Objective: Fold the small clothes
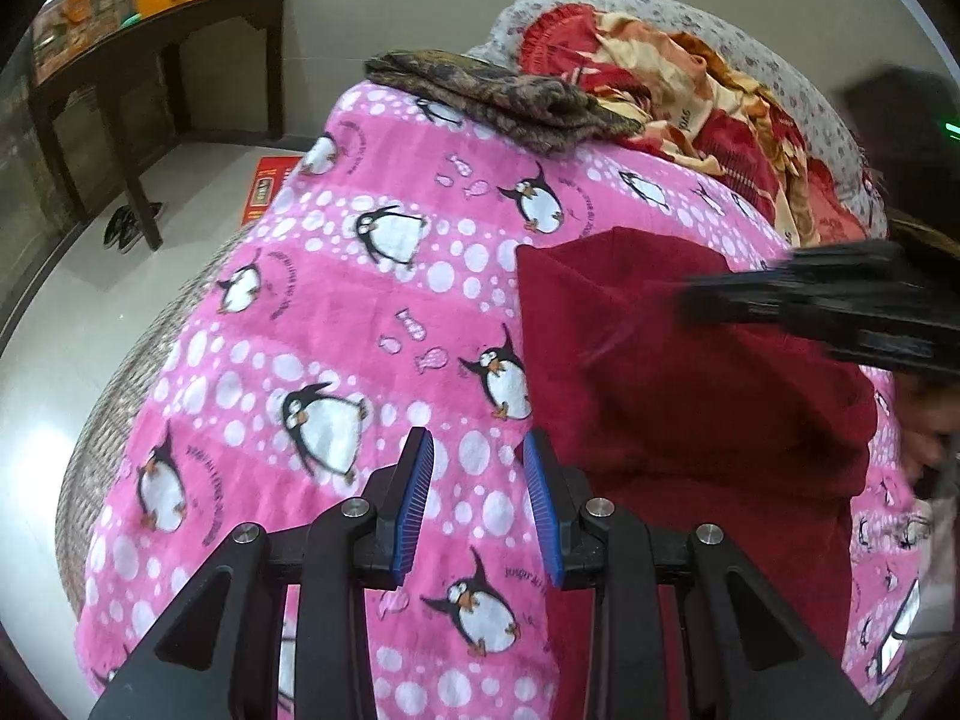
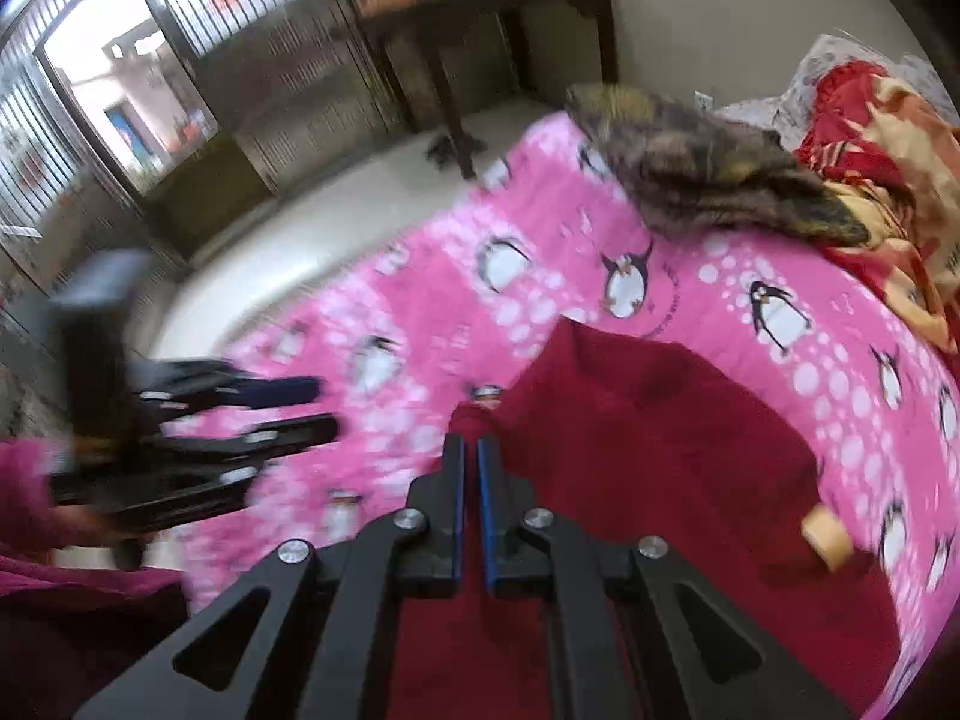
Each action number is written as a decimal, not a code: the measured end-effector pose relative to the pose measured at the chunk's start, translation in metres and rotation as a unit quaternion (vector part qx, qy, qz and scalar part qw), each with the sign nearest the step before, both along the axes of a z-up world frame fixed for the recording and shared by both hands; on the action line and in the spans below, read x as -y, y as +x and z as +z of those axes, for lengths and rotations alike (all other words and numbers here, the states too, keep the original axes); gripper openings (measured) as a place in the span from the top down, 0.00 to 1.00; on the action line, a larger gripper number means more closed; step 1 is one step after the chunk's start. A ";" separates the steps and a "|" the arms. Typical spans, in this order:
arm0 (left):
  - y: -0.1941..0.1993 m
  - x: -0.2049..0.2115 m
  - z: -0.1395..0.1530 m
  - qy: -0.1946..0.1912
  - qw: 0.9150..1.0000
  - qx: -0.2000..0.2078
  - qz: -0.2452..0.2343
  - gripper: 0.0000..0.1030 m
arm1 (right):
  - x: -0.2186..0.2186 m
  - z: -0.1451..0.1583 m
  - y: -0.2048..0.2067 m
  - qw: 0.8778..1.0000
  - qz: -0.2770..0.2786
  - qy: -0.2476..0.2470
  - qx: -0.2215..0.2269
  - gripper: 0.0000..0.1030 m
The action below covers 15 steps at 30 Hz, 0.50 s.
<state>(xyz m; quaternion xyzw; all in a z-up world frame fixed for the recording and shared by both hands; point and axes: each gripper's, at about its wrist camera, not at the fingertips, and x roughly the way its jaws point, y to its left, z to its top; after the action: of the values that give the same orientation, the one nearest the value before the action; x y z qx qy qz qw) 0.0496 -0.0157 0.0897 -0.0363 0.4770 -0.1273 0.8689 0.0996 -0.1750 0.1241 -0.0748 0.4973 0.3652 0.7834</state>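
The dark red knitted garment point(image 1: 690, 384) lies flat on the bed's pink penguin-print fleece blanket point(image 1: 360, 312), right of the left gripper point(image 1: 480, 450), whose jaws stand open and empty. The right gripper point(image 2: 471, 450) has its jaws closed, apparently pinching the garment's near-left corner; carry that corner low and square across. The blanket's small lettering is unreadable.
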 end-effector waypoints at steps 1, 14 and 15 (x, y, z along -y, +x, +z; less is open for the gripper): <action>0.002 0.002 0.000 0.000 1.000 0.002 -0.003 0.90 | -0.003 -0.015 0.015 1.000 -0.011 -0.007 -0.003 0.95; 0.052 0.066 -0.019 -0.007 0.997 0.009 -0.072 0.85 | 0.111 0.002 -0.027 0.970 -0.235 0.007 0.060 0.46; 0.055 0.071 -0.022 -0.011 0.997 0.005 -0.074 0.85 | 0.127 0.007 -0.047 0.967 -0.244 0.007 0.068 0.43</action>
<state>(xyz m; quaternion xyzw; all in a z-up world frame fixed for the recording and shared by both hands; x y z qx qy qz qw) 0.1051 -0.0869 0.0677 -0.0097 0.4730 -0.1962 0.8589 0.0530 -0.3021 0.1312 0.0298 0.4434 0.1604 0.8814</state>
